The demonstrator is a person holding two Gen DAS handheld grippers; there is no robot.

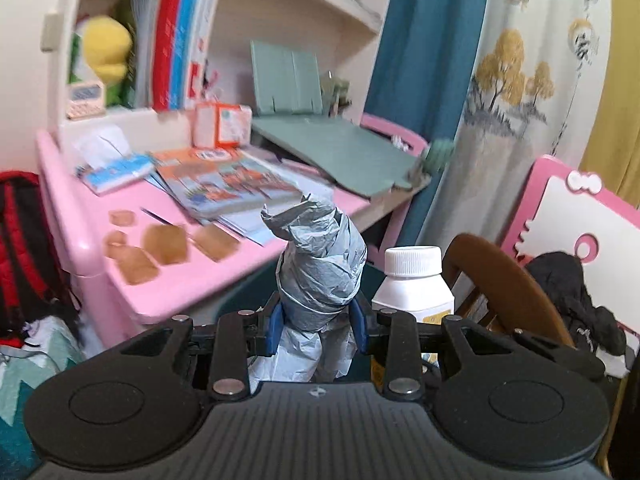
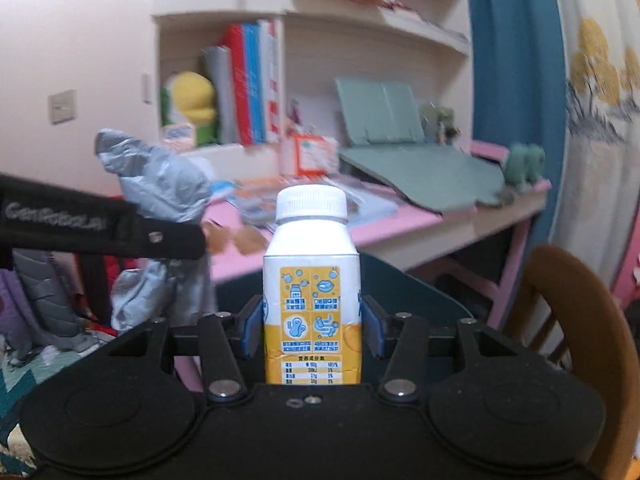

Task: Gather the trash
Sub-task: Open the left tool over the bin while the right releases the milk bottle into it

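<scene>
My left gripper (image 1: 318, 324) is shut on a crumpled grey-blue wad of paper (image 1: 320, 264), which sticks up between its blue pads in the left wrist view. The same wad (image 2: 160, 188) shows at the left of the right wrist view, with the left gripper's black body across it. My right gripper (image 2: 312, 326) is shut on a white bottle with a yellow label (image 2: 312, 276) and a white cap, held upright. That bottle (image 1: 414, 284) also appears just right of the wad in the left wrist view. Both are held in the air in front of the pink desk (image 1: 132, 292).
Brown paper scraps (image 1: 160, 246) lie on the desk's near part. Books and leaflets (image 1: 224, 188), a tissue pack (image 1: 116, 164) and a green tilted board (image 1: 344, 148) cover the rest. A wooden chair back (image 1: 512, 276) stands right, a red backpack (image 1: 24, 236) left.
</scene>
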